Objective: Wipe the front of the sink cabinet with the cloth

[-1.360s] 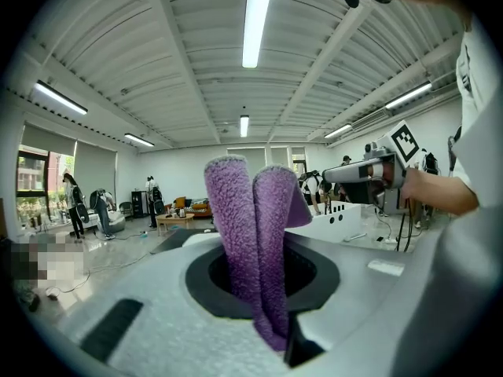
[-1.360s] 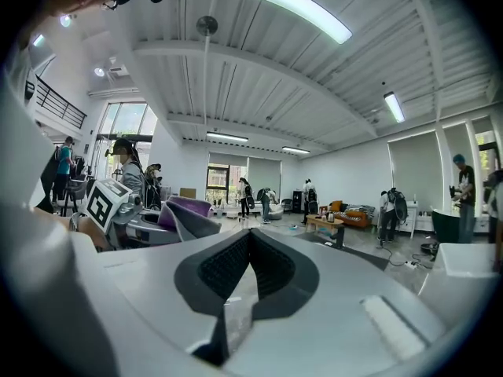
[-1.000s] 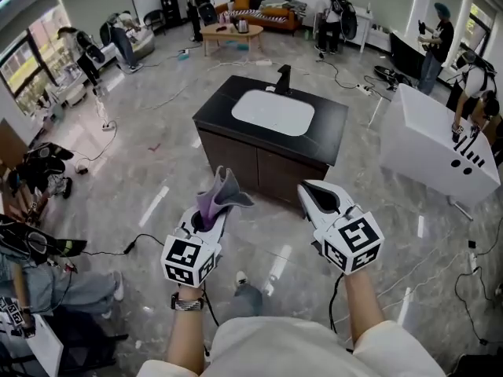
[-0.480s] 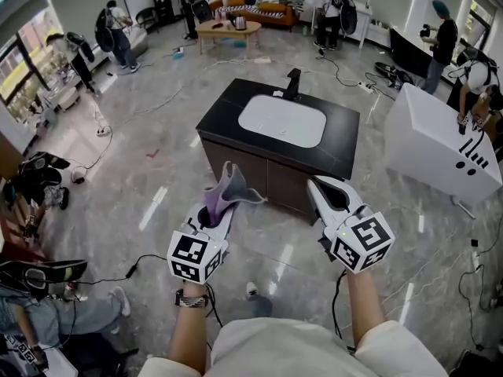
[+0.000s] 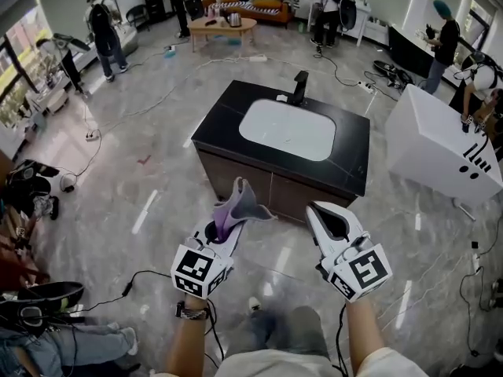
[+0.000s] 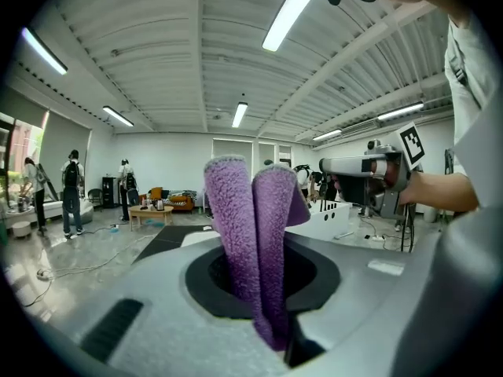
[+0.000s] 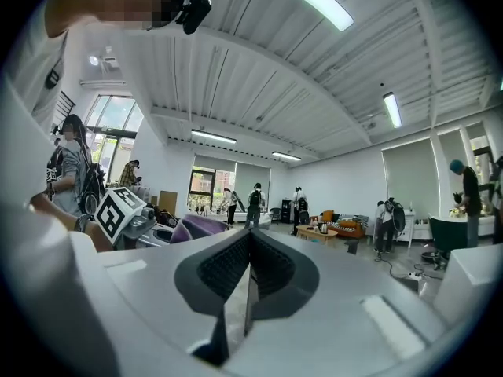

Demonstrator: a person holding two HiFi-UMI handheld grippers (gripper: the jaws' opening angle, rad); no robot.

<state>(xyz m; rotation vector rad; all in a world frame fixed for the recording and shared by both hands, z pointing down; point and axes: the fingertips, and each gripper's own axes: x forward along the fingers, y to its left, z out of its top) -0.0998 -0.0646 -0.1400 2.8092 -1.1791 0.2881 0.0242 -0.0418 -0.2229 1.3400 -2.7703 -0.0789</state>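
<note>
Standing in front of the sink cabinet [image 5: 263, 181] right now, its dark front facing me and the white sink [image 5: 287, 129] set in the top. My left gripper [image 5: 222, 228] is clamped tight on the purple cloth [image 5: 236, 203]. It's folded over and pinched low between the jaws, with the two plush ends sticking up past the tips. My right gripper [image 5: 321, 209] has its jaws pressed together with nothing in them, just hanging beside the left one. The cloth isn't on the cabinet yet; there's floor [image 5: 157, 203] between us.

How I'd go about the wipe: get low, since the front looks to sit well below where I'm holding things. Lead with the loose end of the cloth so the fabric meets the front flat, not the hard jaw tips. Start at a top corner, go across in overlapping passes and work down. Squeeze firmly so dragging doesn't pull the cloth out. Right gripper is best kept clear of the front.
</note>
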